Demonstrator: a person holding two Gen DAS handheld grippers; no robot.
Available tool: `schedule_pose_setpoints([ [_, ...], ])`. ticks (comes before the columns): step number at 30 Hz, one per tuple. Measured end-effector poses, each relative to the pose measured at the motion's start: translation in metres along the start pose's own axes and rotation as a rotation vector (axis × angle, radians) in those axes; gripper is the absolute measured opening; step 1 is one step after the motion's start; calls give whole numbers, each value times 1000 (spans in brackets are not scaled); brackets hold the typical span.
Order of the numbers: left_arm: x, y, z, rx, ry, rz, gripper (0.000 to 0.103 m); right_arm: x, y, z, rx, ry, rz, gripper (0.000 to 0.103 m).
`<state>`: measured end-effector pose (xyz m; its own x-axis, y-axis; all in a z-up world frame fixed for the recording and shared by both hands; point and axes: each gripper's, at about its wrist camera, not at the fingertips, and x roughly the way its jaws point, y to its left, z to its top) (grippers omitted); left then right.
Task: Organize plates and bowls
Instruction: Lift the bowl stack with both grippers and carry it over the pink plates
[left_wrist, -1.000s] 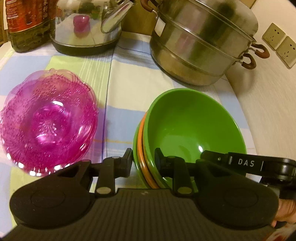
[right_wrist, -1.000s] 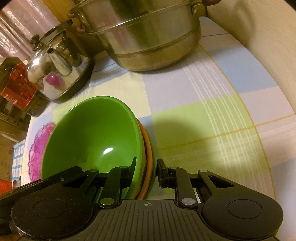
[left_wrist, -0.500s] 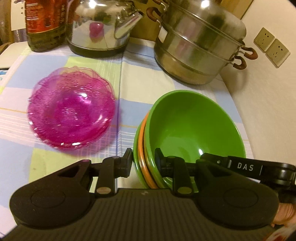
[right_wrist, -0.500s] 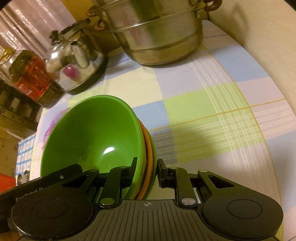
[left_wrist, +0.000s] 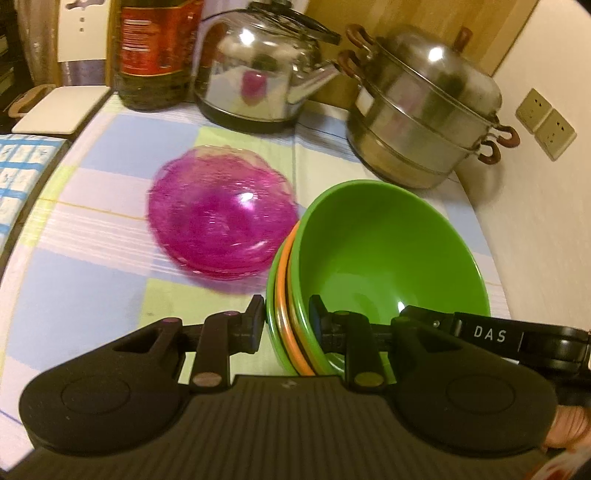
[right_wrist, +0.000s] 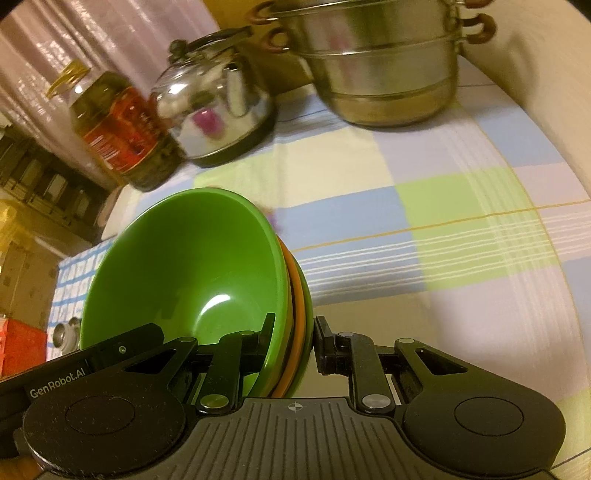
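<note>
Checked tablecloth (left_wrist: 92, 266); pink plates (left_wrist: 221, 218) left-view only.

Three nested bowls (left_wrist: 388, 251), pink plate stack (left_wrist: 221, 210), kettle (left_wrist: 255, 70), steamer pot (left_wrist: 424, 110), bottle (left_wrist: 155, 55).

Right gripper (right_wrist: 291, 336) pinches bowl stack (right_wrist: 192, 266) (tilted).

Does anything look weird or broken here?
Nothing looks broken or spilled. The bowl stack is just held tipped, between the left gripper and right gripper. The pink plates sit flat on the tablecloth.
</note>
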<state>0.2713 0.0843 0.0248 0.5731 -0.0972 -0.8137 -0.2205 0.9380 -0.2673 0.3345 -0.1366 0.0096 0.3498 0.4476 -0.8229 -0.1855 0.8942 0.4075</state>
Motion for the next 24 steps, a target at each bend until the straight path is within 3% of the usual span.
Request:
schedule_pose_setpoints([
  [13, -33, 46, -1, -54, -36, 37, 22, 3, 58, -2, -68, 13, 38, 20],
  [24, -29, 64, 11, -78, -44, 40, 22, 17, 79, 7, -104, 13, 40, 20],
])
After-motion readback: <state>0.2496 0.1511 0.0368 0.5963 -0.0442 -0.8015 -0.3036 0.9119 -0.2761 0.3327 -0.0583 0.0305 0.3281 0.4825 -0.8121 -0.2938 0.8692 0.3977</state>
